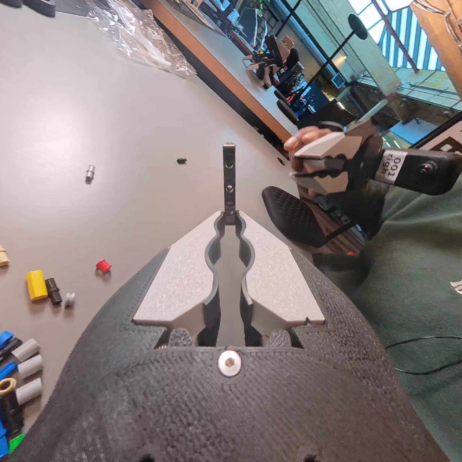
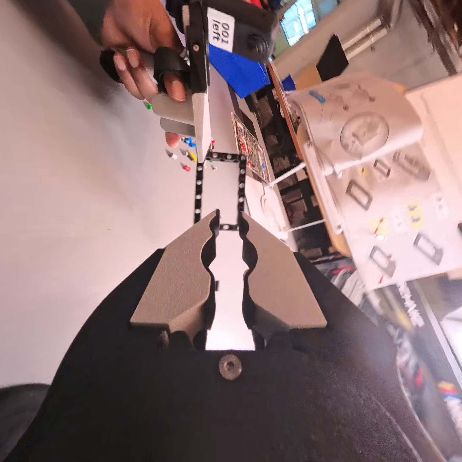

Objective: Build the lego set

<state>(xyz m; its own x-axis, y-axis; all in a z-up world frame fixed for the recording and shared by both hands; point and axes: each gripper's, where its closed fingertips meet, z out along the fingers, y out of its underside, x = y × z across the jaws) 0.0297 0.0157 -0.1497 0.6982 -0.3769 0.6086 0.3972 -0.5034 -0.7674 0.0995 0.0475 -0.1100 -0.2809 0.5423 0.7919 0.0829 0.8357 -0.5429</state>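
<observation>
Left wrist view: I am pinching one black lego frame [image 1: 229, 185] with my left gripper [image 1: 229, 217]; my right gripper [image 2: 229, 217], slightly parted, is gripping nothing.

One black frame [image 2: 220, 190], one yellow piece [image 1: 36, 285], one red [image 1: 103, 265] — three grey sleeves [image 1: 28, 367].

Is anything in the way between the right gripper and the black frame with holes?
Nothing visible. The black rectangular holed frame, pinched by the left gripper, is directly ahead of the right gripper, whose open fingertips already flank its near edge.
</observation>
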